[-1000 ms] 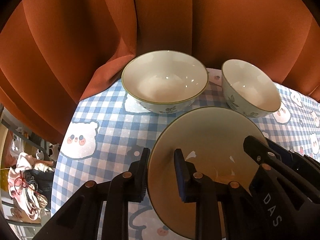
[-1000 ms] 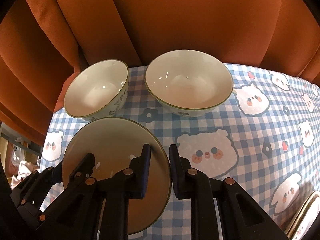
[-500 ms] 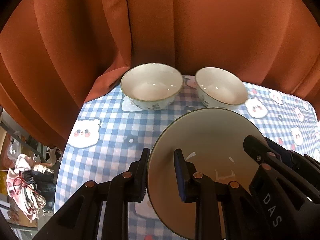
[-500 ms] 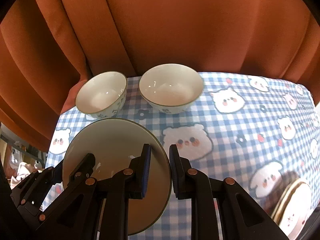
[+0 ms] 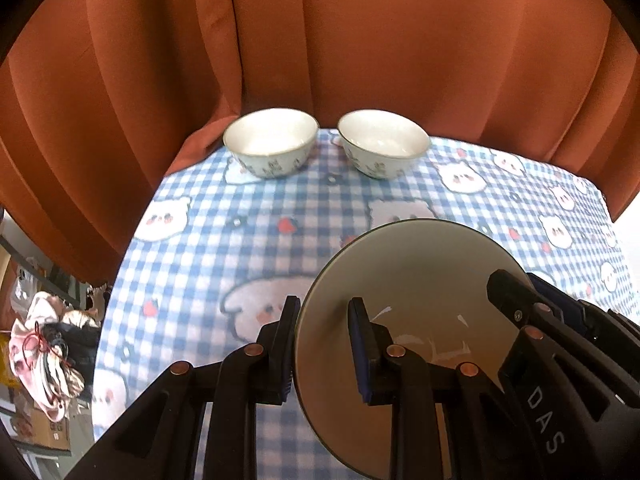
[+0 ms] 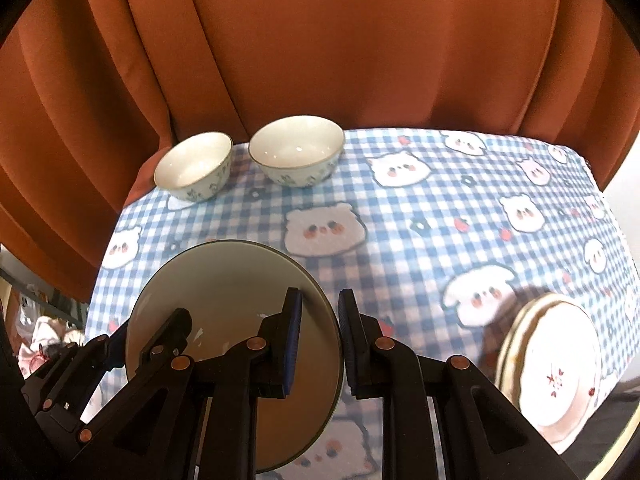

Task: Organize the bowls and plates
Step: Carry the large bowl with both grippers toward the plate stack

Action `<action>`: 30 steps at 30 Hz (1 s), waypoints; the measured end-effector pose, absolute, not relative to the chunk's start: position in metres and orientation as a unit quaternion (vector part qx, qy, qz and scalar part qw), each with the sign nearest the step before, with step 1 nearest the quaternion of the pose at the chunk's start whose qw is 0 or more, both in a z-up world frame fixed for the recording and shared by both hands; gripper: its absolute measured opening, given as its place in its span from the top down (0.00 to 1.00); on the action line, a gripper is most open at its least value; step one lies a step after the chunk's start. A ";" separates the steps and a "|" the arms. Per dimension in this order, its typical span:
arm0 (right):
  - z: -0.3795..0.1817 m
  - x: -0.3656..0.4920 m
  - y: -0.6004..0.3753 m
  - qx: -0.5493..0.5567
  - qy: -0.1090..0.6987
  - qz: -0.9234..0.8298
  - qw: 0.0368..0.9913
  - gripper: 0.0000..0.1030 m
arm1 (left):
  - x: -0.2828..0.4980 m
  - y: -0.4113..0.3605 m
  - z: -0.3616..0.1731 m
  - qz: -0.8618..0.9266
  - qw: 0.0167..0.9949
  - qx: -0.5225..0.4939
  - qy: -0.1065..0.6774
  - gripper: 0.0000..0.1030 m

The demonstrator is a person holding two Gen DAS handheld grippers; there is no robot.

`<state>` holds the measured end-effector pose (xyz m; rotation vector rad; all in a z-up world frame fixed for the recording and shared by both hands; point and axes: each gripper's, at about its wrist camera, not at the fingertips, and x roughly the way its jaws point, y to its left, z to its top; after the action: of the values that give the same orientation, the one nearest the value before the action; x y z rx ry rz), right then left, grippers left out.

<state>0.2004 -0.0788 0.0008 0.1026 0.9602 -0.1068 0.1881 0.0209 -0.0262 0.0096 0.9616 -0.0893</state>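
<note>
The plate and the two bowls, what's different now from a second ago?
Both grippers have carried the plate back and up from the two bowls, which now look small and far. A stack of plates has come into the right wrist view. Unchanged: the left gripper and right gripper stay clamped on opposite rims, and the bowls sit side by side by the curtain.

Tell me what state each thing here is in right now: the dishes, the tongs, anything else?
Beige plate: held off the table, gripped at opposite rims by both tongs.
Left tongs: shut on the plate's left rim.
Right tongs: shut on the plate's right rim.
Left bowl: upright, empty, on the tablecloth.
Right bowl: upright, empty, beside it, apart.
Stack of plates: resting at the table's near right.
</note>
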 end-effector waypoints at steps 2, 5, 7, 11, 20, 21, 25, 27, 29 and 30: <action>-0.001 0.189 -0.086 0.049 0.463 -0.052 0.883 0.78 | 0.178 0.013 -0.028 -0.044 0.885 0.008 0.464 0.78; -0.006 0.173 -0.098 0.051 0.467 -0.053 0.881 0.78 | 0.168 0.001 -0.031 -0.044 0.882 0.011 0.470 0.78; -0.010 0.163 -0.108 0.052 0.472 -0.051 0.879 0.78 | 0.159 -0.009 -0.035 -0.041 0.878 0.015 0.477 0.78; -0.018 0.146 -0.125 0.055 0.484 -0.047 0.872 0.78 | 0.144 -0.026 -0.039 -0.038 0.876 0.027 0.480 0.78; -0.044 0.120 -0.160 0.050 0.499 -0.038 0.864 0.78 | 0.122 -0.057 -0.067 -0.033 0.867 0.023 0.497 0.78; -0.046 0.119 -0.163 0.049 0.500 -0.038 0.864 0.78 | 0.121 -0.059 -0.069 -0.032 0.867 0.021 0.497 0.78; -0.054 0.115 -0.172 0.042 0.502 -0.031 0.863 0.78 | 0.118 -0.067 -0.076 -0.019 0.867 0.008 0.499 0.78; -0.055 0.115 -0.176 0.040 0.501 -0.026 0.864 0.78 | 0.118 -0.070 -0.079 -0.012 0.865 -0.001 0.501 0.78; -0.057 0.116 -0.179 0.037 0.500 -0.021 0.865 0.78 | 0.118 -0.073 -0.083 -0.006 0.864 -0.008 0.503 0.78; -0.058 0.117 -0.180 0.033 0.500 -0.018 0.865 0.78 | 0.118 -0.073 -0.085 -0.002 0.864 -0.010 0.503 0.78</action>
<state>0.1166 -0.1803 -0.0583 0.0700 1.0471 -0.0386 0.1182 -0.0733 -0.0846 -0.0218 1.0542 -0.0045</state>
